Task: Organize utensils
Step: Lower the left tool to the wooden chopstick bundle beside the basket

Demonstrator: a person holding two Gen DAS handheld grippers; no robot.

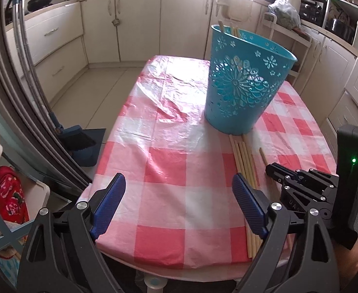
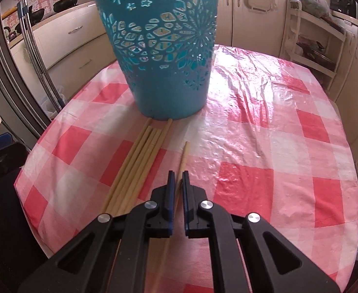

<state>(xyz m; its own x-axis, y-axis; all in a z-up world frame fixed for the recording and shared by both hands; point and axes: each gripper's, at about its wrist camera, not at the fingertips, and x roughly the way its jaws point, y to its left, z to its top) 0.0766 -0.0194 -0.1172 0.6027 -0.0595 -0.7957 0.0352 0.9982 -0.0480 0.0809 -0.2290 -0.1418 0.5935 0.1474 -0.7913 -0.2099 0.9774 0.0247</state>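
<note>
Hanging over the near left edge of the table [image 1: 140, 161], the left gripper [image 1: 179, 200] has its blue-padded jaws spread wide with nothing but the red-and-white checked cloth [image 2: 264, 146] between them. Further right, in the middle of the table, stands the blue basket [image 1: 242, 83], upright, its wall cut through with flower patterns; a few chopstick tips [image 1: 227, 28] rise above its far rim in the left wrist view. Directly in front of the basket's base lies a bundle of chopsticks [image 2: 135, 168] (pale wood, side by side, their far ends almost touching the basket), running back toward the near table edge. Just right of that bundle, slightly apart from it, lies a single chopstick [image 2: 183, 157], and the right gripper [image 2: 178, 178] has its jaws pinched together on this one, the stick passing between the blue pads and reaching forward toward the basket. Kitchen cabinets [image 1: 135, 22] line the walls behind the table.
</note>
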